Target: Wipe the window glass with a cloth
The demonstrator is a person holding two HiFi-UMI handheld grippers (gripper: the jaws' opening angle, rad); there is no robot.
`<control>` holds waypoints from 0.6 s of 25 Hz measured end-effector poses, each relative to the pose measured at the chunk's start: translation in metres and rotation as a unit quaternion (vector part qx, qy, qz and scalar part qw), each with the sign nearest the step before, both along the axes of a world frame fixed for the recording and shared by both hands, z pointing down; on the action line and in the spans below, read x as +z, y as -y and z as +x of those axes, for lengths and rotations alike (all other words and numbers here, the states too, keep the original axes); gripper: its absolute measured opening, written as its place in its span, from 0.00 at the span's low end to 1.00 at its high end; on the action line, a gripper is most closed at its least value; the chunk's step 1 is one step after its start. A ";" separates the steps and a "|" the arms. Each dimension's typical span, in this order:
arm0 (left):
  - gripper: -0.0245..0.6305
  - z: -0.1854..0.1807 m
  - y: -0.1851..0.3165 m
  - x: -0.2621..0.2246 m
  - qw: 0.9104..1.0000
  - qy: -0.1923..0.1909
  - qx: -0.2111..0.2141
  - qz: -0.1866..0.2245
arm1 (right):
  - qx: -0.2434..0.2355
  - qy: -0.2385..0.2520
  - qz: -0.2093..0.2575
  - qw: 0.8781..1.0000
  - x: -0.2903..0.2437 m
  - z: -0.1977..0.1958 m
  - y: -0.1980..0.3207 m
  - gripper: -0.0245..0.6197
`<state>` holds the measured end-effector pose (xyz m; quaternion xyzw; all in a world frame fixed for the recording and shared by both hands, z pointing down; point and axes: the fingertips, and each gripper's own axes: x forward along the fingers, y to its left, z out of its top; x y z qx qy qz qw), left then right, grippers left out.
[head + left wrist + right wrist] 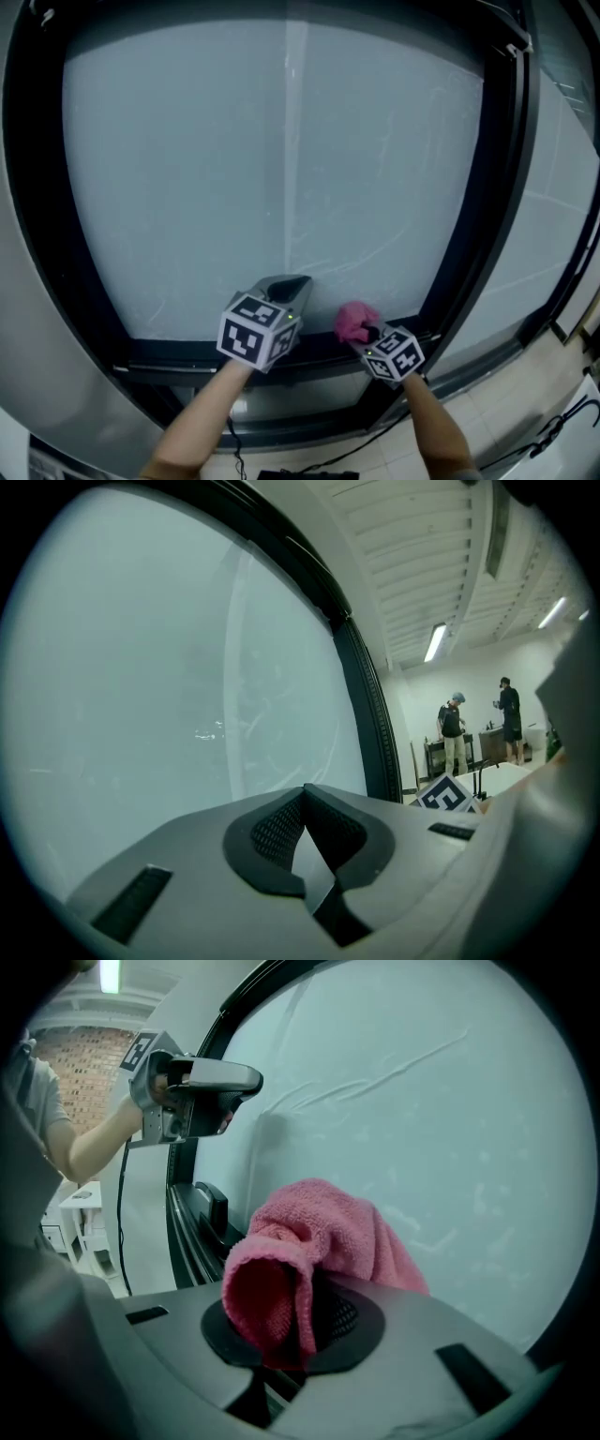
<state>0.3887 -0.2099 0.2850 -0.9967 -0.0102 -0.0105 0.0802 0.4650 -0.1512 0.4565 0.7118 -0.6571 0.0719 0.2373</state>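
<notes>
A large pane of frosted window glass (281, 159) in a black frame (473, 216) fills the head view. My right gripper (367, 335) is shut on a pink cloth (353, 321) near the pane's lower edge, right of centre. In the right gripper view the pink cloth (309, 1260) bunches between the jaws, close to the glass (441, 1101). My left gripper (286, 291) is beside it to the left, shut with nothing in it, its tip near the glass (141, 667). The left gripper (211, 1087) also shows in the right gripper view.
A black sill (169, 354) runs below the pane. A second pane (553, 234) lies to the right, with tiled floor (525, 412) and cables below. Two people (455, 728) stand far off in the room in the left gripper view.
</notes>
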 end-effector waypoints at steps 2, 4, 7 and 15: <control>0.05 -0.003 0.004 -0.002 1.000 -0.004 -0.007 0.007 | -0.001 -0.003 0.014 1.000 -0.011 -0.004 -0.003 0.10; 0.05 -0.005 0.009 -0.005 1.000 -0.011 -0.017 0.019 | -0.003 -0.009 0.040 0.999 -0.032 -0.008 -0.005 0.10; 0.04 -0.007 0.014 -0.010 0.999 -0.018 -0.023 0.024 | -0.007 -0.019 0.089 0.996 -0.076 -0.015 -0.010 0.10; 0.04 -0.010 0.013 -0.058 0.997 -0.046 -0.026 0.048 | -0.019 -0.084 0.256 0.963 -0.244 -0.029 -0.017 0.10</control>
